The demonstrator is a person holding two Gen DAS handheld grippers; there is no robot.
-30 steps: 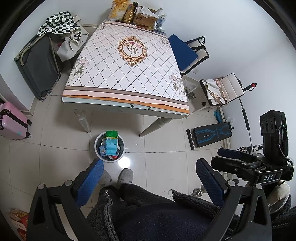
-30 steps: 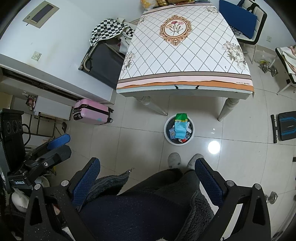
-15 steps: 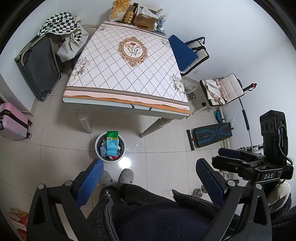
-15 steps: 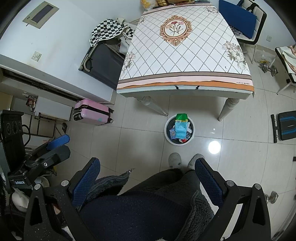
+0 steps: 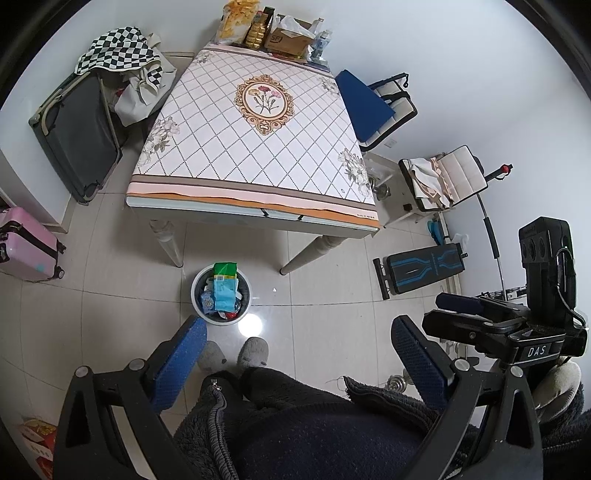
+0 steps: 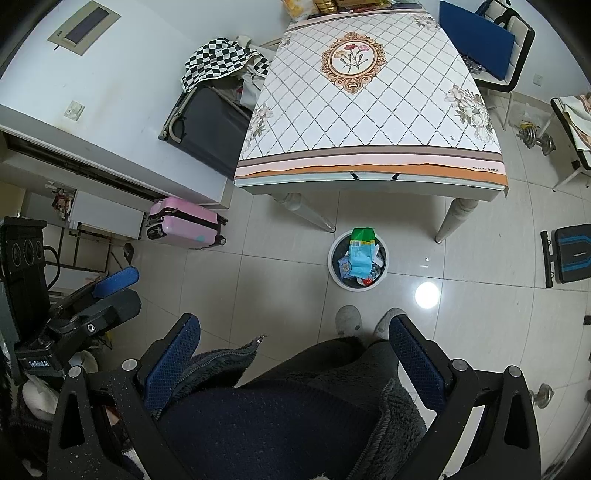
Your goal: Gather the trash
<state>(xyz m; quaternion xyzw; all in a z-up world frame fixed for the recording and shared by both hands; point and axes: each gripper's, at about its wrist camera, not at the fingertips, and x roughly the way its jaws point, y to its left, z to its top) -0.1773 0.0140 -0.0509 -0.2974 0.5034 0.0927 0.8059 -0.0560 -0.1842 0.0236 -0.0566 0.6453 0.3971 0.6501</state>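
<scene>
A round white trash bin (image 5: 195,295) stands on the tiled floor in front of the table, holding a green packet (image 5: 225,268), a light blue packet (image 5: 225,293) and other wrappers. It also shows in the right wrist view (image 6: 334,271). My left gripper (image 5: 295,341) is open and empty, held high above the floor near the person's body. My right gripper (image 6: 293,341) is open and empty at the same height. Each gripper appears at the edge of the other's view: the right one (image 5: 476,314), the left one (image 6: 107,291).
A table (image 5: 255,199) with a patterned cloth stands ahead, with boxes and bags (image 5: 273,33) at its far end. A pink suitcase (image 5: 26,243), a dark folded cot (image 5: 77,136), chairs (image 5: 373,107), a bench (image 5: 421,267) and dumbbells (image 6: 535,138) surround it. The person's slippers (image 5: 253,350) are near the bin.
Both views have shifted very slightly; the grippers stay open and empty, and the bin's contents are unchanged.
</scene>
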